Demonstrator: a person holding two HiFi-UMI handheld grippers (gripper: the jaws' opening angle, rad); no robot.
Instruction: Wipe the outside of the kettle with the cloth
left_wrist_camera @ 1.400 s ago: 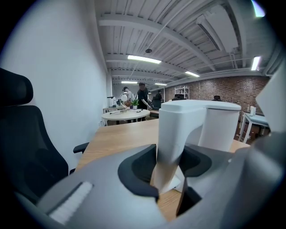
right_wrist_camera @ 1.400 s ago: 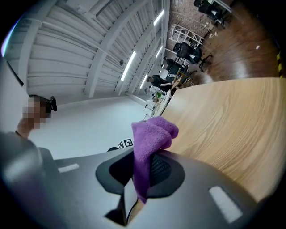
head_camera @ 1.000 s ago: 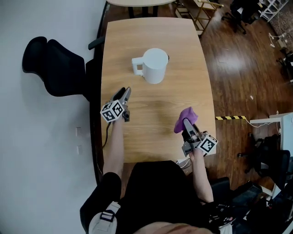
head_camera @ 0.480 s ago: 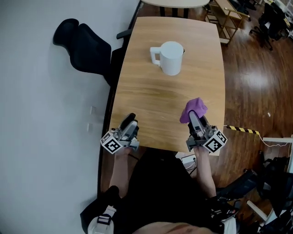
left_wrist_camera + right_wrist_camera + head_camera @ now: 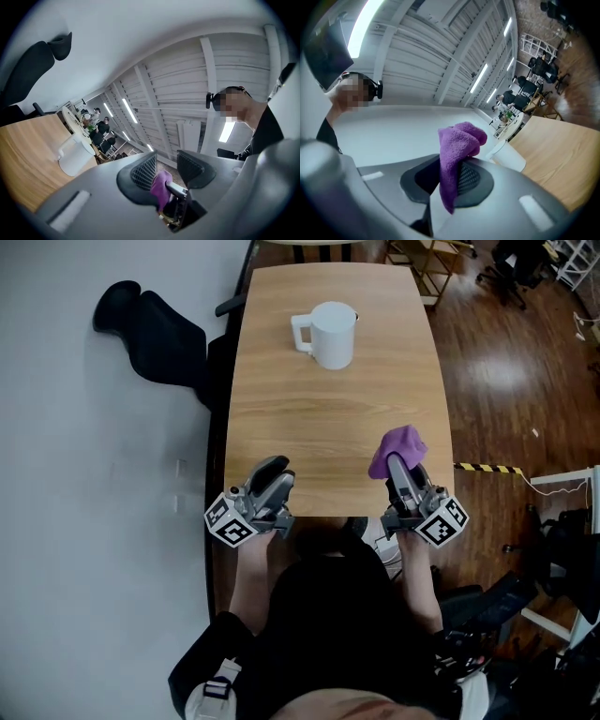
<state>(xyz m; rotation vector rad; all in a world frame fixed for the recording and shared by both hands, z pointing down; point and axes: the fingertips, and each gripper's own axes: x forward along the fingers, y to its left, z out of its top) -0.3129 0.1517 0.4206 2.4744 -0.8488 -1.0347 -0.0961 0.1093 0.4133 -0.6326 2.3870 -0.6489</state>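
The white kettle [image 5: 328, 332] stands upright at the far end of the wooden table [image 5: 328, 427], handle to the left; it also shows small in both gripper views, kettle [image 5: 75, 157] and kettle [image 5: 506, 157]. My right gripper [image 5: 401, 476] is at the front right edge, tilted upward and shut on the purple cloth [image 5: 397, 448], which bunches above the pads as cloth [image 5: 459, 145]. My left gripper [image 5: 273, 476] hangs over the front left edge, also tilted upward. Its jaws are closing with nothing between them; the cloth [image 5: 161, 187] seen through their gap belongs to the right gripper.
A black office chair [image 5: 159, 324] stands against the white wall left of the table. Wooden floor with a yellow-black tape strip [image 5: 487, 468] lies to the right. More chairs and a shelf [image 5: 441, 259] are beyond the far end.
My left gripper has drawn back from the table's left middle to the front edge and tipped upward. The right gripper with the cloth has also pulled back and risen a little.
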